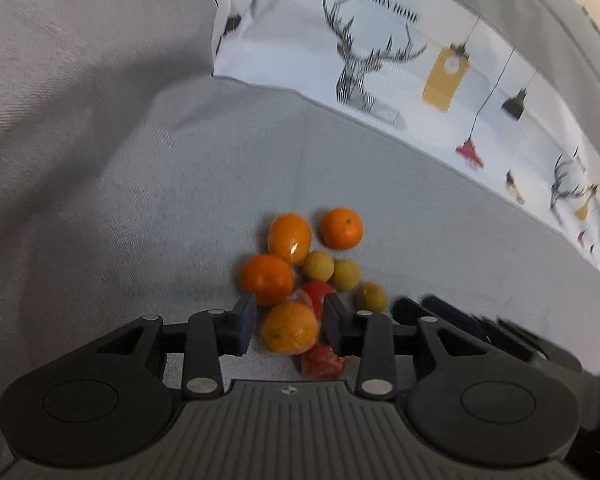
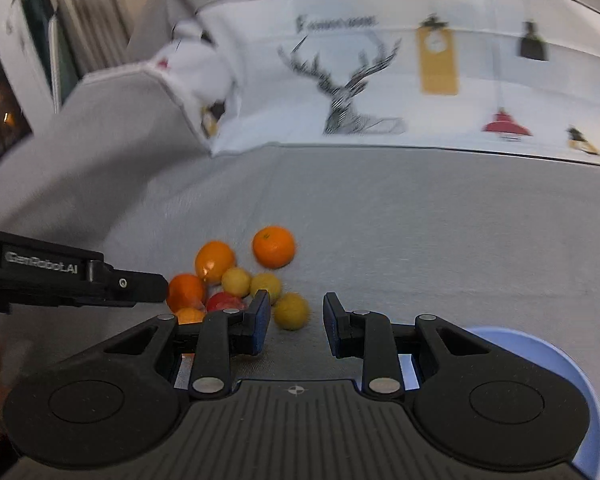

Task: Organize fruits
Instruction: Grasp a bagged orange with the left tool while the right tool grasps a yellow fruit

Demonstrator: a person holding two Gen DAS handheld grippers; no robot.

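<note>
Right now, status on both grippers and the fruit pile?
Left gripper open, straddling round orange fruit. Right gripper open, empty. Red fruits crowd it.

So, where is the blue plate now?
Only the right wrist view shows the blue plate, at the lower right on the grey sofa seat, partly behind the right gripper.

red fruit (image 1: 323, 362) half hidden behind left gripper (image 1: 288, 322) finger.

We see the fruits clustered on grey fabric: four oranges (image 1: 290, 328), three small yellow fruits (image 2: 291, 311) and red pieces (image 1: 322, 362).
</note>
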